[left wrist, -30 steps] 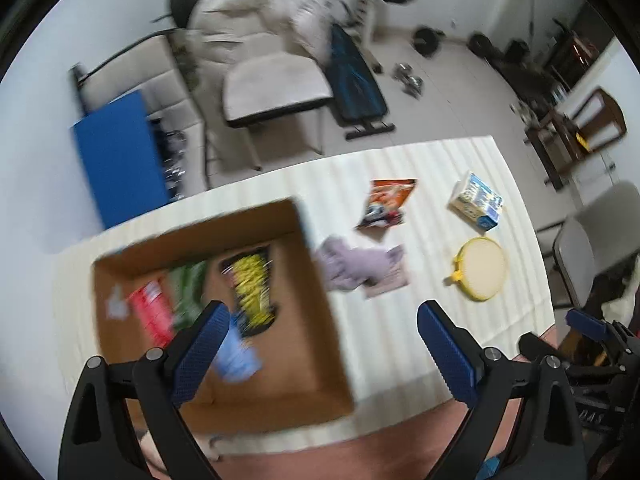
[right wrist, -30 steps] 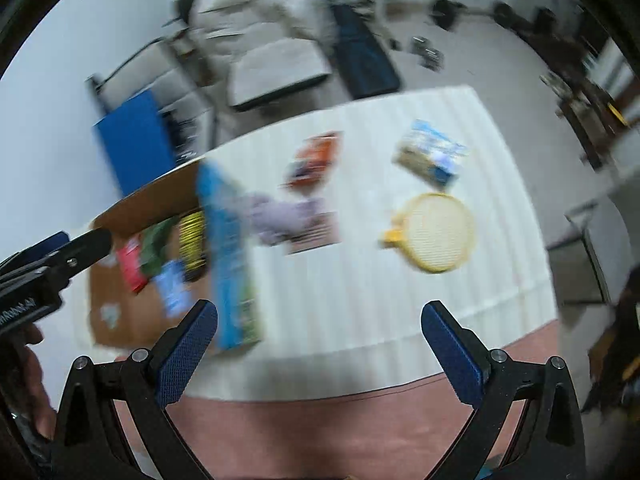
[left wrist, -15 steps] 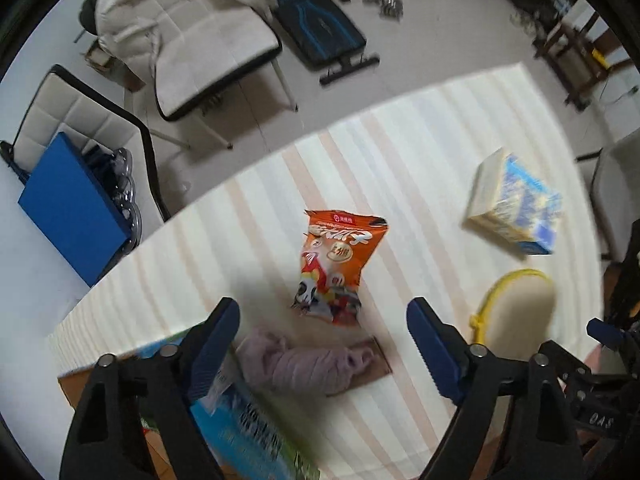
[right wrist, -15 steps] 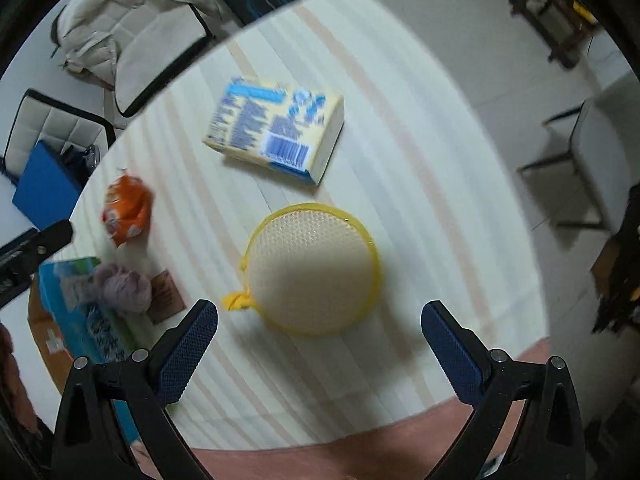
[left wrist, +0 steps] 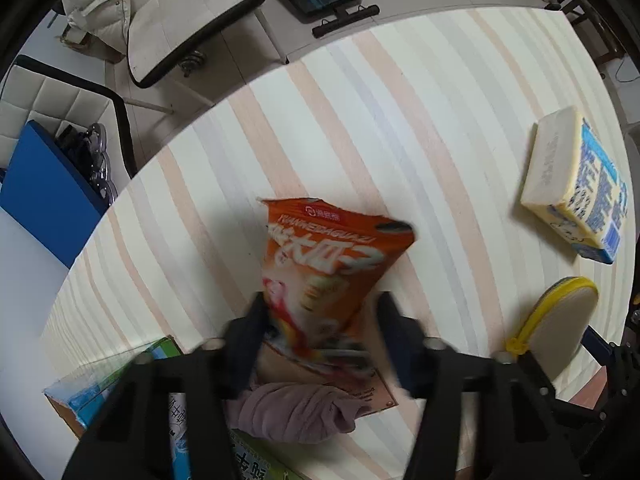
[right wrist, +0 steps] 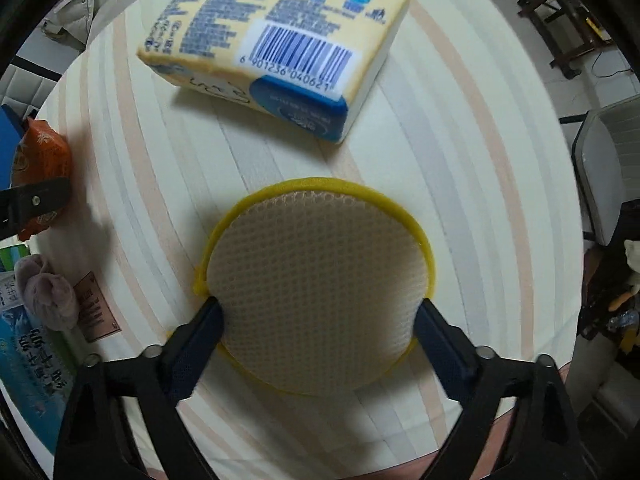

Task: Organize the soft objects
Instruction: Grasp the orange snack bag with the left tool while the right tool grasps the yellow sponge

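Both grippers have dropped from high above the table to right down among the items. The left gripper [left wrist: 320, 320] has just been closing, and its blurred jaws now pinch the lower half of the orange snack bag [left wrist: 328, 268], which lies on the striped tablecloth [left wrist: 360, 120] just above the mauve rolled cloth [left wrist: 296, 412]. The right gripper [right wrist: 318, 320] has also been narrowing from full width; its blue pads now touch either side of the round yellow-rimmed mesh sponge [right wrist: 316, 284], just below the tissue pack [right wrist: 280, 40]. That looks like two pickups starting at once, presumably bound for the cardboard box.

That box is barely visible now: only a corner [left wrist: 64, 412] shows at the left view's bottom edge. Motion blur smears the left fingers, so how firmly they grip is uncertain. Whether the sponge is squeezed or merely touched is also hard to tell.
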Demonstrator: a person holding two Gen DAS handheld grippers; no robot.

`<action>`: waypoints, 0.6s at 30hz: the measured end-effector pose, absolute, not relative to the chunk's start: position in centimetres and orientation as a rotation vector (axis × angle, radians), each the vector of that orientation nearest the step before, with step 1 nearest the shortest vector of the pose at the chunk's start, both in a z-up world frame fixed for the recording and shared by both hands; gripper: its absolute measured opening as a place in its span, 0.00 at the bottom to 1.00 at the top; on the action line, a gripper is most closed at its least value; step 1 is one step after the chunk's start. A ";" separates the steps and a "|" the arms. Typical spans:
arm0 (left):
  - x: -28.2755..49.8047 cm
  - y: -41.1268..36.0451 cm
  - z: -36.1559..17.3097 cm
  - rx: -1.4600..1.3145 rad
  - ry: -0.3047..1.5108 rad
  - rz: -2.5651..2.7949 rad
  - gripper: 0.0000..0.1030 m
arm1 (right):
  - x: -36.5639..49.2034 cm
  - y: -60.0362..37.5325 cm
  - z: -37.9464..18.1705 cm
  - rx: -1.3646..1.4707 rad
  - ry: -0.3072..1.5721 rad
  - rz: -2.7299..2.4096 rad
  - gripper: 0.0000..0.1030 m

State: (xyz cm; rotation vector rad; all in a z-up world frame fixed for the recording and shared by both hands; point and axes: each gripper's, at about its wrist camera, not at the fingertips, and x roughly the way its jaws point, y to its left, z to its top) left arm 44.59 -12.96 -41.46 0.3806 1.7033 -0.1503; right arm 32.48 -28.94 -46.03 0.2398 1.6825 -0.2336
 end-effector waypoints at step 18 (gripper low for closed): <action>37.9 -9.0 -29.8 0.057 1.536 -0.227 0.35 | 28.4 -24.4 -36.2 0.328 1.521 -0.031 0.32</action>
